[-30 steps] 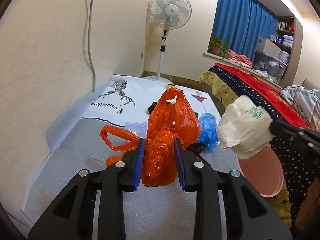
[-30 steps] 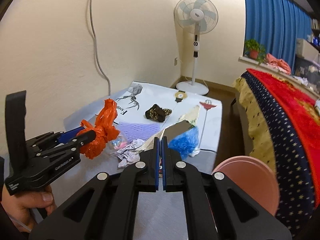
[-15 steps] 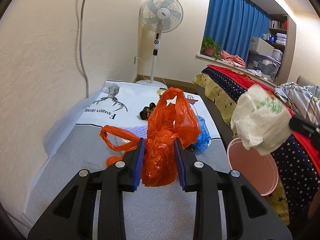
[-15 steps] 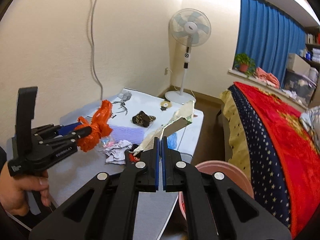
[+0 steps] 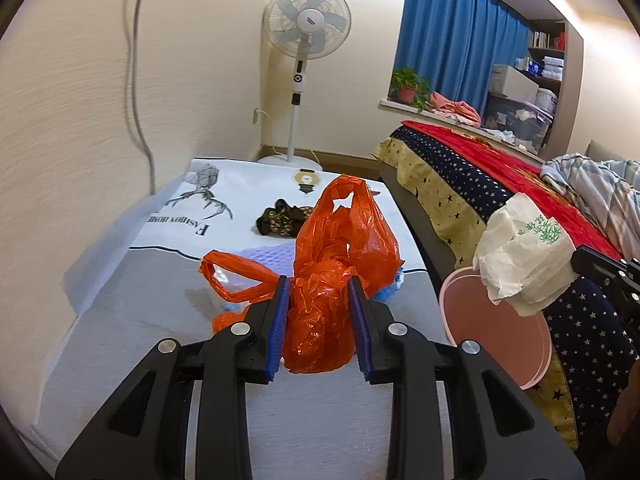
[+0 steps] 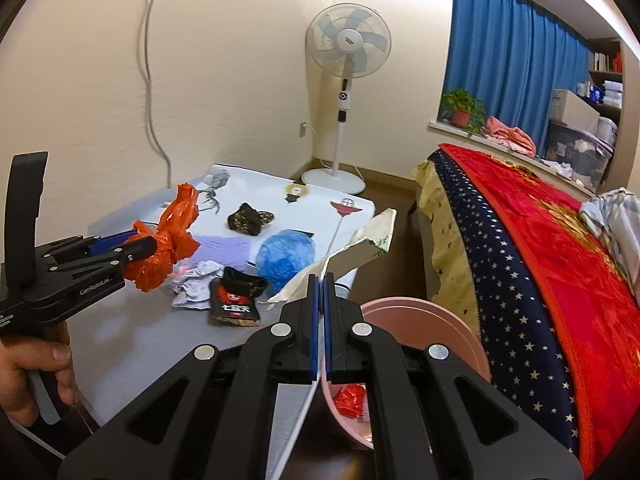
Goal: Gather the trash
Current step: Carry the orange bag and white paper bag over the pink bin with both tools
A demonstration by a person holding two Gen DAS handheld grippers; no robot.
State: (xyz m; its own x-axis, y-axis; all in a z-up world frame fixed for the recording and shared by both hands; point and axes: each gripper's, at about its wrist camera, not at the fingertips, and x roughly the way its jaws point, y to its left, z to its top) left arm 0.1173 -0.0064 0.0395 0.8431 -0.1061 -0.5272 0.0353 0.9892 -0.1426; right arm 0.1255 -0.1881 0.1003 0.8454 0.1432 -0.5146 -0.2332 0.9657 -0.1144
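Cream walls (image 5: pixel 72 92) with a hanging grey cable (image 5: pixel 138 80). White pedestal fan (image 6: pixel 349 46) in the corner, blue curtains (image 6: pixel 516 52) over a windowsill, potted plant (image 6: pixel 462 109) there, red starred bedspread (image 6: pixel 540 240) at right.

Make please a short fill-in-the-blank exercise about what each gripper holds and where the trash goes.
1. The left gripper is shut on a crumpled plastic bag of ____ colour.
2. The right gripper is shut on a white ____ wrapper.
3. The round bin beside the table is ____ in colour.

Missing words: orange; paper; pink
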